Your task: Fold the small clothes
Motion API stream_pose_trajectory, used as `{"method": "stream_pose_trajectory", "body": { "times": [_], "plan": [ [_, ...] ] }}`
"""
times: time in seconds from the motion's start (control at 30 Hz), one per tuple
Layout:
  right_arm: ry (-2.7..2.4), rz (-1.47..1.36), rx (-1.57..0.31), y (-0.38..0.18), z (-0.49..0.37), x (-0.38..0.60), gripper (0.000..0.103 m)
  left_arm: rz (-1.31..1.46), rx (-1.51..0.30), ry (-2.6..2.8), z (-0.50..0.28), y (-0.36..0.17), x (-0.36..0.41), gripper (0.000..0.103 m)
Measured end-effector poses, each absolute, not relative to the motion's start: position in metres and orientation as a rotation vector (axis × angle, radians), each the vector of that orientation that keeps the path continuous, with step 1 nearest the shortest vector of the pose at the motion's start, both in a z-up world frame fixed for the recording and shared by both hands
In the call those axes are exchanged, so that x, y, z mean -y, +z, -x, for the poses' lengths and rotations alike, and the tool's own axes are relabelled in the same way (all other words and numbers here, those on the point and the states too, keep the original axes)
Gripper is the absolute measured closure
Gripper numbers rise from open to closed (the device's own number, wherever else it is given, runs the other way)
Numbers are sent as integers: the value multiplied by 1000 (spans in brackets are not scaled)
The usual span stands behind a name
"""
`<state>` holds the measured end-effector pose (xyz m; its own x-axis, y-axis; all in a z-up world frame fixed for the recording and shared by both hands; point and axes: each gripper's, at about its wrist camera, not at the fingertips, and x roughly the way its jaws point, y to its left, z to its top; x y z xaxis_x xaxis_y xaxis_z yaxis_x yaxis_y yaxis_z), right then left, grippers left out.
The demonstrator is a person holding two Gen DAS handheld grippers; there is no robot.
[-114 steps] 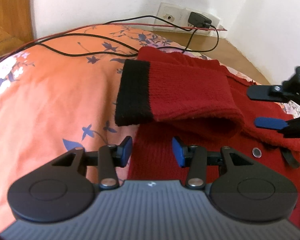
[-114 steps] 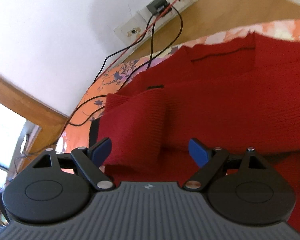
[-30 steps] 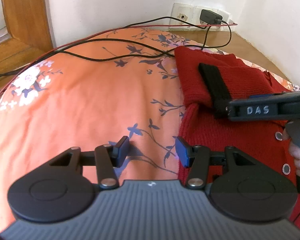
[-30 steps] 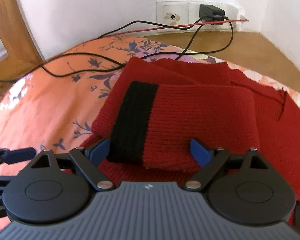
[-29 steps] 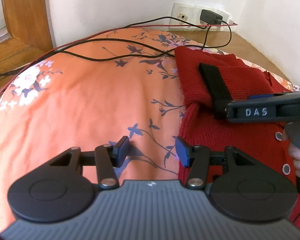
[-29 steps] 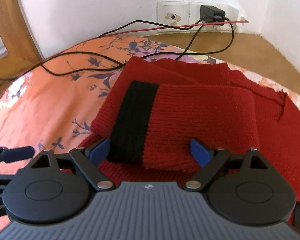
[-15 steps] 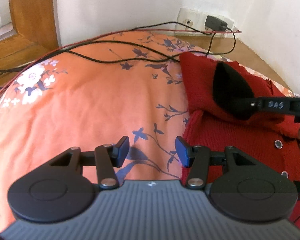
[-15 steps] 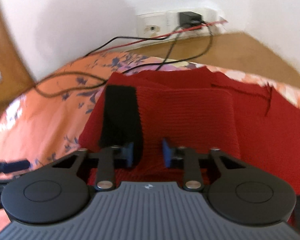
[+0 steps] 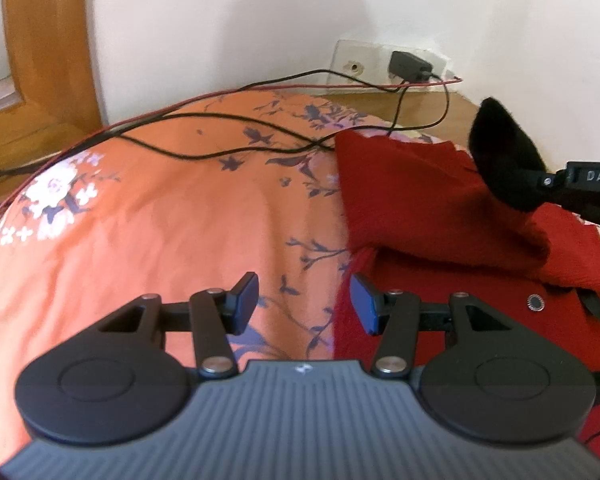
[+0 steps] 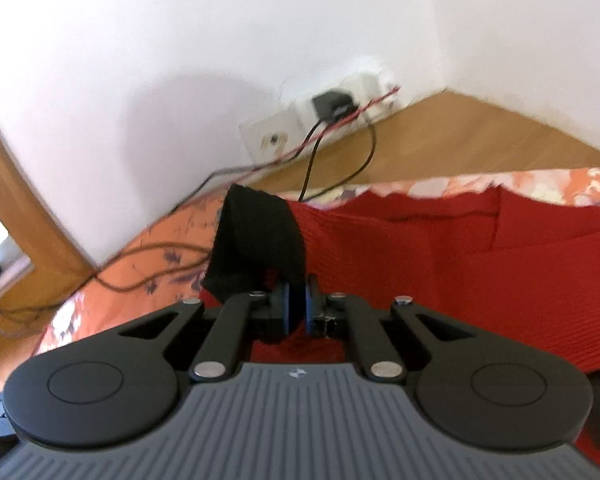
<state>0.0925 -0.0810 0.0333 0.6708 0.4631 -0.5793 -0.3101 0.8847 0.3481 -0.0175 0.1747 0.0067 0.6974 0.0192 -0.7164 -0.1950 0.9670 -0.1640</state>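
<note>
An orange floral bedsheet (image 9: 148,216) fills most of the left wrist view, with black cables (image 9: 228,120) trailing across it from a wall socket (image 9: 384,65) at 1 o'clock. A red knitted cardigan (image 9: 404,184) lies on the sheet at 3 o'clock, its snap buttons (image 9: 535,302) showing. One sleeve rises off the body of the garment, lifted by its black cuff (image 10: 260,248). The right claw (image 10: 296,308) is clamped on that cuff, its jaws pressed together on the knit. The left claw (image 9: 304,300) hovers at 6 o'clock with jaws apart, empty, straddling the cardigan's near edge. The step in hand looks like laying the sleeve across the chest. To do it well, carry the cuff low and level, keep the sleeve untwisted, and let the left claw pin the garment's edge so the body does not drag.
</note>
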Motion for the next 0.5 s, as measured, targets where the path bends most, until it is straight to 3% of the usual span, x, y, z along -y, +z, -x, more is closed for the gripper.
{"method": "stream_pose_trajectory", "body": {
  "times": [0.5],
  "plan": [
    [259,-302,-632,62,-85,178,96,186,-750,-40,-18,29,-129,50]
  ]
}}
